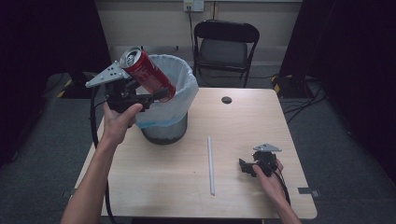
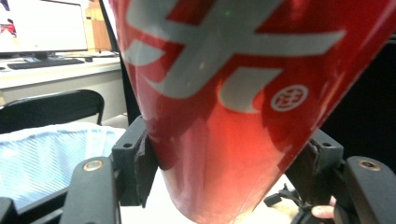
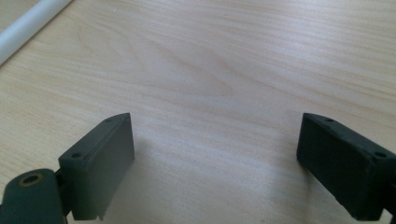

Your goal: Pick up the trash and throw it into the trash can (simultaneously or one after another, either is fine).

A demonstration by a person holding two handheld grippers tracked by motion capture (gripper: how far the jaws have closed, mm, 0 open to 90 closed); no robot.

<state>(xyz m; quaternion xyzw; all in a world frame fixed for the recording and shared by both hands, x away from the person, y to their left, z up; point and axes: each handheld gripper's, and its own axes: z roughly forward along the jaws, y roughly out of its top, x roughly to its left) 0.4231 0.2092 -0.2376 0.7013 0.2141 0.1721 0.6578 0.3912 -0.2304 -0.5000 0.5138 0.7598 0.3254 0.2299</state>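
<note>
One red can (image 1: 147,73), one white straw (image 1: 210,165), one bin (image 1: 169,102) with a pale blue liner, one wooden surface (image 1: 252,126), one black folding chair (image 1: 225,44) behind it. Left hand-held gripper (image 1: 156,95) is raised at the bin's left rim and clamped on the can, which tilts with its opened top up and to the left, its lower end over the bin mouth. Right hand-held gripper (image 1: 243,166) rests low on the surface near the right front, jaws spread apart with nothing between, well apart from the bin; straw lies flat on the surface just left of it. Left gripper view adds: white lettering on the can (image 2: 233,93), both pads pressed on its sides, liner (image 2: 51,158) below left, a monitor (image 2: 44,25) on a desk behind. Right gripper view adds: wood grain of the surface (image 3: 210,79) between the open jaws, one straw (image 3: 28,25) end at top left.
</note>
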